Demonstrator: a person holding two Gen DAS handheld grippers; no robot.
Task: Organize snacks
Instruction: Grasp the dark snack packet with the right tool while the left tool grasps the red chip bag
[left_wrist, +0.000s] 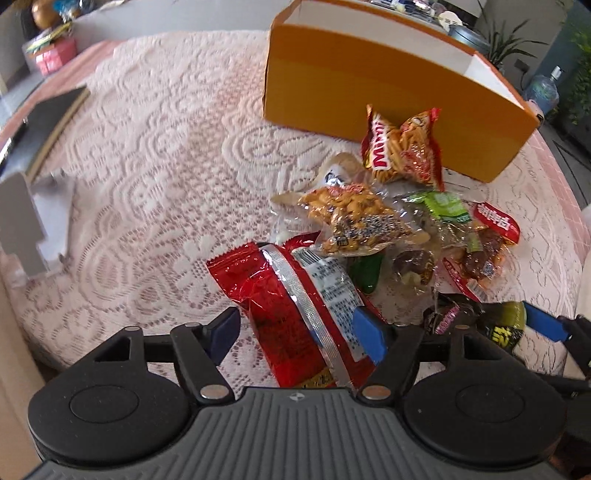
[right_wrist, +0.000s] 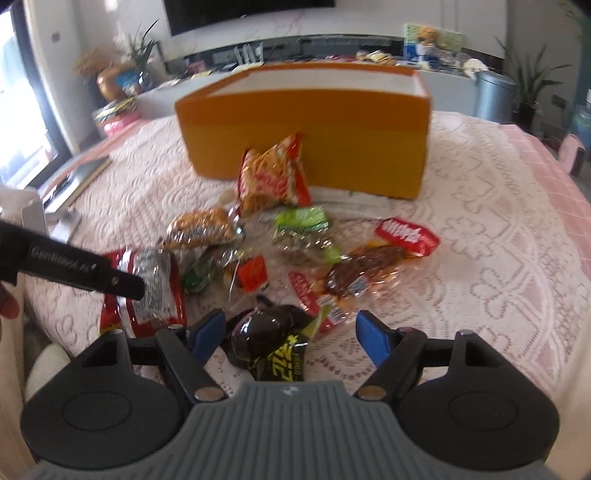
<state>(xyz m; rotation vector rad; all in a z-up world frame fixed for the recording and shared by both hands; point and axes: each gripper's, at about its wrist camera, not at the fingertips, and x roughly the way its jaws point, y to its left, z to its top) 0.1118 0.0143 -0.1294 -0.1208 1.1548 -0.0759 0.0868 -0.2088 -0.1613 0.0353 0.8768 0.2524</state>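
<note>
An open orange box (left_wrist: 369, 85) of smooth card, white inside, stands on the desk (left_wrist: 166, 155), which is covered by a pale lace cloth with raised floral patterns. All the snacks lie in a loose heap in front of the box. A crinkled red-and-yellow chip bag (left_wrist: 404, 147) leans against the box's front wall. Just in front of it lie a clear pouch of golden nuts (left_wrist: 351, 218), a green-topped clear pouch (right_wrist: 301, 221) and a red-labelled pouch of brown meat (right_wrist: 373, 266).

Farther from the box, the left gripper (left_wrist: 299, 332) has its blue-padded fingers (left_wrist: 369, 332) spread wide on either side of a glossy red foil bag (left_wrist: 291, 295) with a silver seam; the right pad lies against the bag, the left stands off it, and nothing is clamped.

The right gripper (right_wrist: 288, 332), equally far from the box, also has its fingers apart, flanking a shiny black packet (right_wrist: 269, 343) with yellow print; neither pad is pressed on it.

Left of the box, at the desk's edge, lies a flat dark book (left_wrist: 55, 118).
</note>
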